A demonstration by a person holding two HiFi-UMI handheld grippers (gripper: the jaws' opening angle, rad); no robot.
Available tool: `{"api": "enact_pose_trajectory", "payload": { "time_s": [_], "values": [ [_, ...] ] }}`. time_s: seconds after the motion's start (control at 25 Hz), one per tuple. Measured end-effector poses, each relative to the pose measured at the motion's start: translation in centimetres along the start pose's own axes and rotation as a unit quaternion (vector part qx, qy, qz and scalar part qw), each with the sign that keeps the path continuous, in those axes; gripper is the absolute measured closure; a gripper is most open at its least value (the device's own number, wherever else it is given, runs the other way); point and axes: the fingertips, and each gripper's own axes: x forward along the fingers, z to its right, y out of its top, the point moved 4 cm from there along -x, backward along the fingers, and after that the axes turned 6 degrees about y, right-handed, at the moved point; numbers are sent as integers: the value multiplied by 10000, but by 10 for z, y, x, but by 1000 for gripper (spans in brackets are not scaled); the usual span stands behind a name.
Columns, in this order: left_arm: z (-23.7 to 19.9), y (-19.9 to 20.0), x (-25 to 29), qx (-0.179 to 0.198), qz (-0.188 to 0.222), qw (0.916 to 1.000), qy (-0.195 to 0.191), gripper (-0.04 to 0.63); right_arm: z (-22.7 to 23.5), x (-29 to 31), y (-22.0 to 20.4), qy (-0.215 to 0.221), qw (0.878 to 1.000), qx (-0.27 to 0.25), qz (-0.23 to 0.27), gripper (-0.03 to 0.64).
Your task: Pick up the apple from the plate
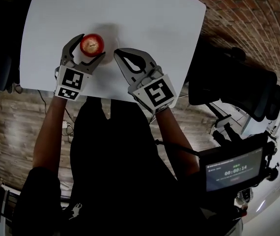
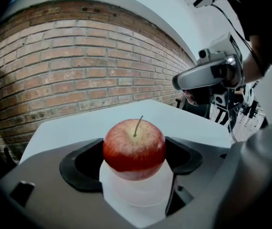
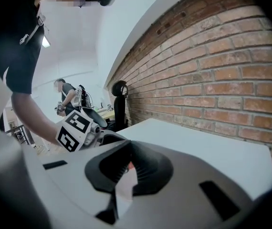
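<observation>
While left tongs (image 1: pixel 92 46) clamp apple (image 1: pixel 92 44) | right tongs (image 1: pixel 118 53) together | table edge (image 1: pixel 106 93) near

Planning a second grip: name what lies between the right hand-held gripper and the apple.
Head view: only a bare part of the white plate lies between the right hand-held gripper and the apple.

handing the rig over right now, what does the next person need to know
Left gripper: jaws closed against both sides of the apple, which is upright, stem up.
Right gripper: shut and empty, its tips near the edge of the plate on the white table.
Done: apple grasped. It looks to be on or just above the plate; I cannot tell which.
Left: raise the apple clear of the plate, probably straight up.
</observation>
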Motion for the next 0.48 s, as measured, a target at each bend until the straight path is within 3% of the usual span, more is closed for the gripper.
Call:
{"api": "enact_pose_trajectory", "payload": {
  "time_s": [0.48],
  "values": [
    [-2,24,-53,99,227,9996,115,204,-36,-12,34,-247,9990,-168,321,614]
  ]
}}
